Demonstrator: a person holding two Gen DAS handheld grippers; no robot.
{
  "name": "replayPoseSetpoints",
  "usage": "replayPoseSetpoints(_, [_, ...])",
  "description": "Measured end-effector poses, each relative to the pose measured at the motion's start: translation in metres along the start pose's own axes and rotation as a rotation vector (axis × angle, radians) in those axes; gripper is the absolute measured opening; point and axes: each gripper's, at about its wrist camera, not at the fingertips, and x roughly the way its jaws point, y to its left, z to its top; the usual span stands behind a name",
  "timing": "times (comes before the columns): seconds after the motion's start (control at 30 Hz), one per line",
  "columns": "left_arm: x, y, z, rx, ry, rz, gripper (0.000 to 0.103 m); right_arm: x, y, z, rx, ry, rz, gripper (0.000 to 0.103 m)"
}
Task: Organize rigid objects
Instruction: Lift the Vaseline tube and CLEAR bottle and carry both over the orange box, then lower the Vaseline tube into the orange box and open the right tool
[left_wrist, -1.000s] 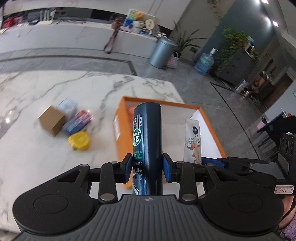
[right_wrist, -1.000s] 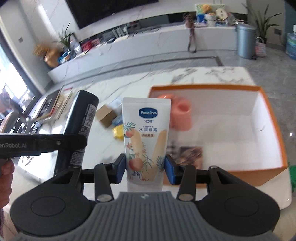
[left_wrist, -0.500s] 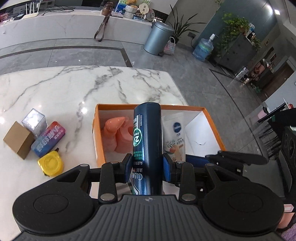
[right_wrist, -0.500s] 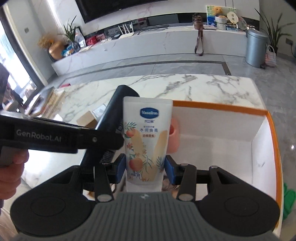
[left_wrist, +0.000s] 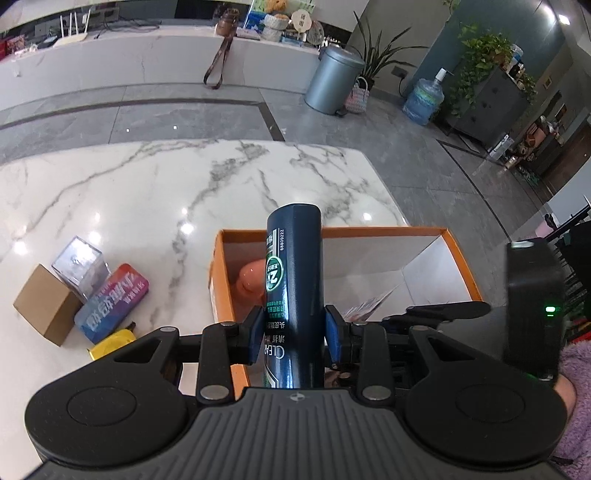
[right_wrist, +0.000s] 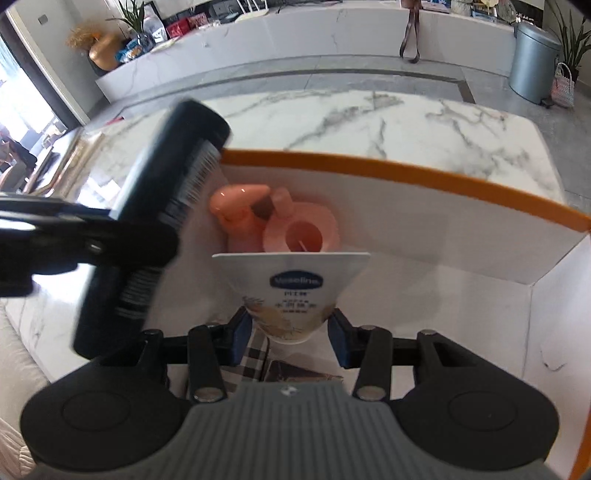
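Dark shampoo bottle pinched by left gripper, Vaseline tube pinched by right gripper, both above orange-rimmed box.

A dark blue shampoo bottle with a green round logo and white lettering stands upright between two blue pads, over the left end of an orange box with white inner walls. A white lotion tube (blue oval logo, peach print) is likewise pinched near its lower end, flat crimped end up, above the box's floor. Inside the box, in its far left corner, lies a pink plastic piece, its open round mouth showing. On the marble counter left of the box sit a brown carton, a clear cube, a pink-and-blue tin and a yellow round thing, close together.
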Motion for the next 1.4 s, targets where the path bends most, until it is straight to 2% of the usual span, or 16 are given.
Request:
replayPoseSetpoints(0.5, [0.004,0.008,0.003,-0.005,-0.028,-0.011,0.038,0.034,0.006,0.006,-0.033,0.080,-0.051,0.047])
replayPoseSetpoints(0.63, [0.003,0.008,0.002,-0.009,-0.039,-0.016,0.039,0.018,0.005,0.004,-0.022,0.056,-0.051,0.058])
replayPoseSetpoints(0.77, [0.001,0.009,-0.001,-0.032,-0.047,-0.028,0.039,-0.010,0.003,-0.005,0.007,0.010,-0.071,0.058])
replayPoseSetpoints(0.87, [0.002,0.007,-0.005,-0.046,-0.027,-0.008,0.039,-0.034,0.004,-0.015,0.041,-0.021,-0.046,0.057])
replayPoseSetpoints(1.0, [0.000,0.005,-0.012,-0.095,-0.015,0.012,0.038,-0.057,0.024,-0.032,0.024,-0.044,0.019,0.057])
replayPoseSetpoints(1.17, [0.002,0.002,-0.019,-0.143,0.007,0.061,0.038,-0.068,0.059,-0.050,-0.018,-0.062,0.047,0.055])
replayPoseSetpoints(1.4, [0.001,-0.001,-0.027,-0.160,0.011,0.092,0.037,-0.068,0.068,-0.063,-0.029,-0.049,0.073,0.055])
